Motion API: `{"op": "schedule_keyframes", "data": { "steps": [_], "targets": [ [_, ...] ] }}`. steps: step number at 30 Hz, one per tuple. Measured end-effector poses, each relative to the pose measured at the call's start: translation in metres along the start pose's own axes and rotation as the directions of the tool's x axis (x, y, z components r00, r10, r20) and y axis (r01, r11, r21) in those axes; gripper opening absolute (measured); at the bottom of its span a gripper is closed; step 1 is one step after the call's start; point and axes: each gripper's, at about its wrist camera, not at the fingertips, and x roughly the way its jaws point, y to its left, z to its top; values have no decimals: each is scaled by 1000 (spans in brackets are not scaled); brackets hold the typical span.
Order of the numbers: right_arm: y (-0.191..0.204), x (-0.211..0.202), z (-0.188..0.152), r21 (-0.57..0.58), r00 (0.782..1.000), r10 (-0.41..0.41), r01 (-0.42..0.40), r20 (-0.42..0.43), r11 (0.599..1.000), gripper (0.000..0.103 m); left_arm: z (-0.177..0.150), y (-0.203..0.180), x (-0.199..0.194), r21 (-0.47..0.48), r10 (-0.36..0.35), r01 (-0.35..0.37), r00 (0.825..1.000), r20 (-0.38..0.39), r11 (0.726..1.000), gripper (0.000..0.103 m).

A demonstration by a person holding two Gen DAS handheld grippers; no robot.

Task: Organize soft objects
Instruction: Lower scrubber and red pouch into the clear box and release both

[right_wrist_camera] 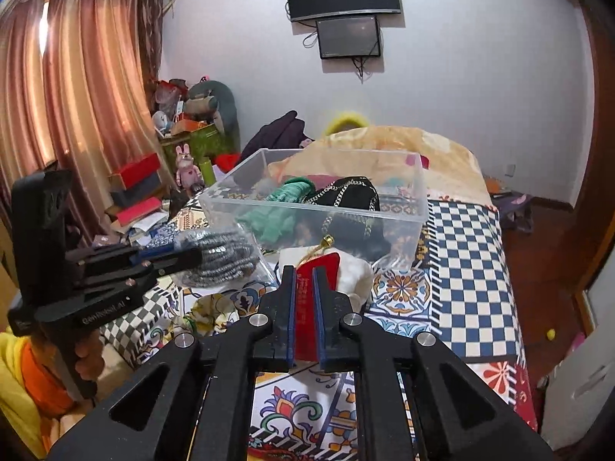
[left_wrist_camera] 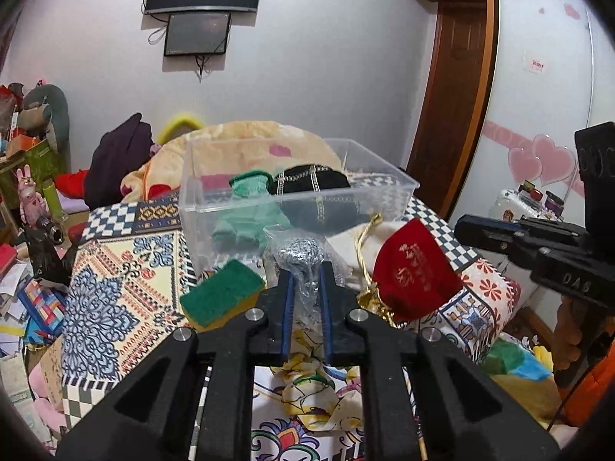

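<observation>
The left gripper (left_wrist_camera: 305, 269) is pinched on the bagged steel scourer (left_wrist_camera: 298, 255), the right gripper (right_wrist_camera: 305, 274) on the red pouch (right_wrist_camera: 317, 269), both held above the bed (right_wrist_camera: 469, 238) near the clear bin's (right_wrist_camera: 315, 204) front wall. Each should be lifted clear of the rim before release.

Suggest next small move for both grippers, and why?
Probably carry both forward over the clear plastic bin and release. The left gripper pinches the bagged steel scourer, the right gripper the red pouch; the green glove and black item already lie inside.
</observation>
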Motion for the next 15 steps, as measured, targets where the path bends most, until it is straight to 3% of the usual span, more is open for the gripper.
{"op": "schedule_keyframes", "data": {
  "steps": [2,3,4,6,13,15],
  "targets": [
    [1,4,1,-2,1000,-28,28,-3,1000,9,1,0,-4,1,-1,1,1000,9,1000,12],
    [1,8,2,-4,1000,-26,26,-15,1000,18,2,0,-5,0,-2,2,1000,12,1000,12],
    [1,11,2,-4,1000,-23,23,-20,1000,34,2,0,-6,-2,-1,2,1000,15,1000,12],
    [1,15,2,-9,999,-41,41,-9,999,46,2,1,-7,-4,-5,5,1000,18,1000,12],
    [-3,40,4,-24,997,-51,49,-59,999,45,1,4,-8,-12,-7,8,1000,20,1000,12],
    [-5,43,5,-19,997,-49,48,-62,999,41,0,4,-8,-12,-7,7,1000,20,1000,12]
  ]
}}
